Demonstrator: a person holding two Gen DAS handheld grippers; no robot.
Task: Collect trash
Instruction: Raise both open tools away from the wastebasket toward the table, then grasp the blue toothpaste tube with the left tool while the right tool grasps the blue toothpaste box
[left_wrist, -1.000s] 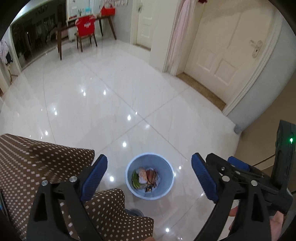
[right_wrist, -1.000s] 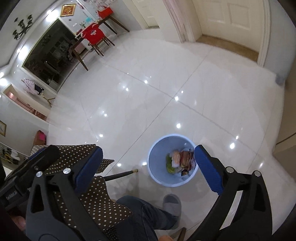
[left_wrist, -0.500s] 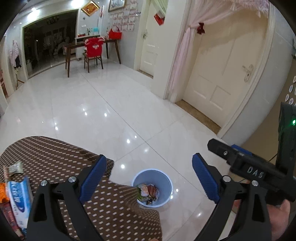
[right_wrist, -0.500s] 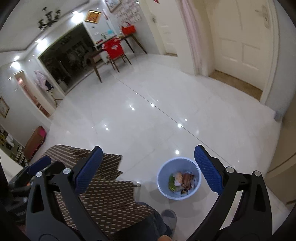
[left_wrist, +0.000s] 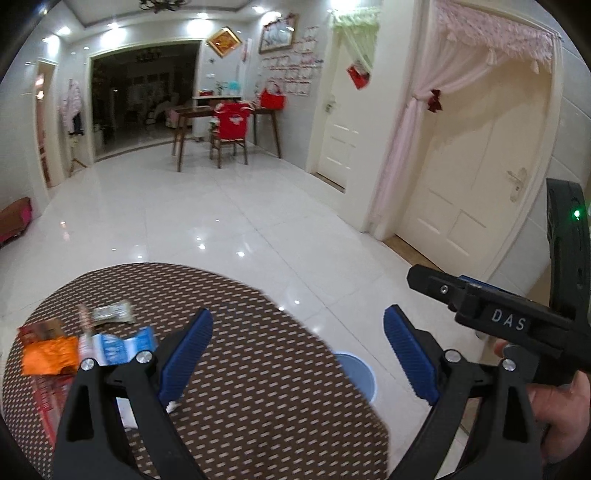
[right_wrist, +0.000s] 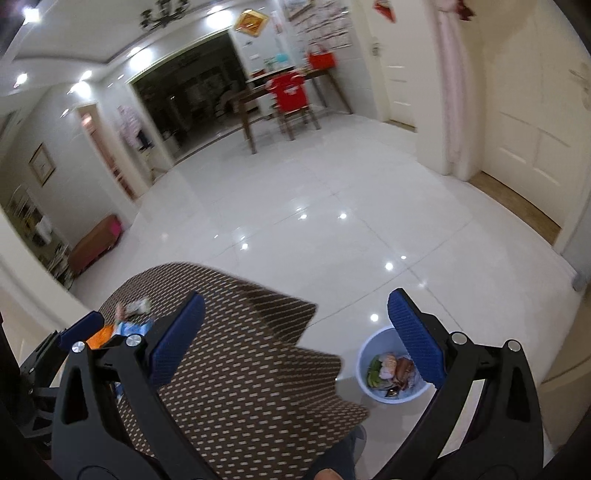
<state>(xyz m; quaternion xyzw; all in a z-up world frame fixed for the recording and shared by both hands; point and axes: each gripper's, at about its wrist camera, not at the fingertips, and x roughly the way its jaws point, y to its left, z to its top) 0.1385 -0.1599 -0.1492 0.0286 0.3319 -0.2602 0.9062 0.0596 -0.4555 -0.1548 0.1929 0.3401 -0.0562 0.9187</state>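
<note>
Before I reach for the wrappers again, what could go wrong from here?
1. The orange foil wrapper and blue-white packet overlap, so one pinch may lift both or drop one.
2. The pale blue plastic bin stands on the floor beside the brown dotted tablecloth, which part-hides it from the left hand-held gripper; drops may miss.

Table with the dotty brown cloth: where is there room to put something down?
The brown dotted tablecloth is bare across its middle and right side, towards the light blue bin on the floor. The left edge is crowded with the orange wrapper and blue-white packet.
</note>
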